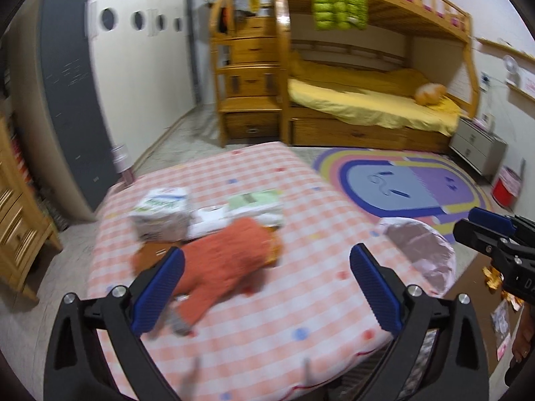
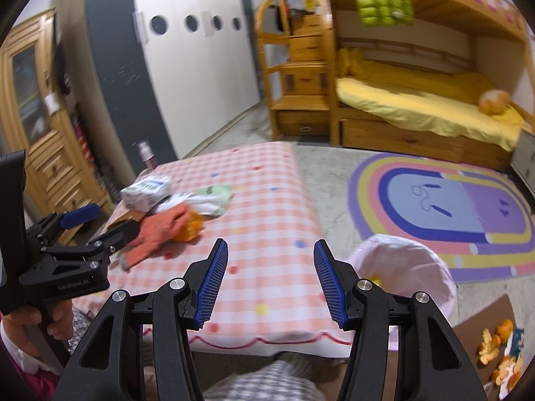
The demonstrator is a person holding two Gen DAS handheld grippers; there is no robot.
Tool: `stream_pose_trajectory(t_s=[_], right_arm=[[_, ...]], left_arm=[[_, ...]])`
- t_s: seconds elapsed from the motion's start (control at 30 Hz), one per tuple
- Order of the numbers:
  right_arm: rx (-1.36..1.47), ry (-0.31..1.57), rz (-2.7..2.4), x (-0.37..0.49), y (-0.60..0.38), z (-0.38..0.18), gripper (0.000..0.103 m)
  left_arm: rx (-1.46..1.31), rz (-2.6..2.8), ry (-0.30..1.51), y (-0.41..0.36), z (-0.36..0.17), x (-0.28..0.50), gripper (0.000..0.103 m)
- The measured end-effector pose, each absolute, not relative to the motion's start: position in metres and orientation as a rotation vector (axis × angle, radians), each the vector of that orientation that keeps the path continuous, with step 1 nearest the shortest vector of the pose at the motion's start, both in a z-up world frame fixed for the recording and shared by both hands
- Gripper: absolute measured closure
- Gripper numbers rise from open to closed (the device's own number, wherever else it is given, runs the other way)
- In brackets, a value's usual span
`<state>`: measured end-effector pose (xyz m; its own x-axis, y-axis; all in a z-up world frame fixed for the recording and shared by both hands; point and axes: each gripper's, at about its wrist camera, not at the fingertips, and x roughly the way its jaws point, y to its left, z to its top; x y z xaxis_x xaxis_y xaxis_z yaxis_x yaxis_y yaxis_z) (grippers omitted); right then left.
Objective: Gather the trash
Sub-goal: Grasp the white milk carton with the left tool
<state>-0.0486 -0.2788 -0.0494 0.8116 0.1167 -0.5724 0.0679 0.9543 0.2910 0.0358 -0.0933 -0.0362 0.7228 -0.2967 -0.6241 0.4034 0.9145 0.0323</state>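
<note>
Looks like a reach-out step: nothing is gripped yet. The left gripper (image 1: 266, 264) is spread wide and empty over the checked mattress (image 2: 267, 207); the right gripper (image 2: 271, 267) is parted, also empty. Next, an approach to trash is needed. Orange peels (image 2: 498, 351) on the floor beside the bag-lined bin (image 2: 418, 267) are shown properly only by the right view.

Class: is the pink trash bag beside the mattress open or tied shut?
Open: the pink bag gapes at its mouth, showing something yellow inside.
</note>
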Motion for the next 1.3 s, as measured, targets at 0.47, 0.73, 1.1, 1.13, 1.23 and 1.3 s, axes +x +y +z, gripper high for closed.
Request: stream_pose_trajectory(t_s=[0.47,0.73,1.1,1.13,1.23,1.3], right_arm=[[0.25,0.666,0.151,0.017,-0.215,-0.045,0.056],[0.269,0.708,0.142,0.055,-0.21,-0.059,0.041],[0.298,0.732,0.131,0.073,-0.215,-0.075,0.037],[0.3,0.733,0.133,0.074,-0.216,-0.075,0.037],[0.303,0.737,0.134,0.075,-0.217,-0.077,0.037],[0.308,0.736,0.137,0.074,-0.218,-0.077,0.037]], left_arm=[[0.07,-0.22,0.721,-0.014,-0.049,0.091,0.007],[0.159,-0.155,0.794,-0.028,-0.07,0.142,0.007],[0.192,-0.177,0.899,-0.046,-0.092,0.192,0.007],[0.189,-0.178,0.902,-0.046,-0.093,0.194,0.009],[0.191,-0.191,0.922,-0.047,-0.096,0.199,0.029],[0.175,-0.195,0.914,-0.045,-0.095,0.196,0.031]])
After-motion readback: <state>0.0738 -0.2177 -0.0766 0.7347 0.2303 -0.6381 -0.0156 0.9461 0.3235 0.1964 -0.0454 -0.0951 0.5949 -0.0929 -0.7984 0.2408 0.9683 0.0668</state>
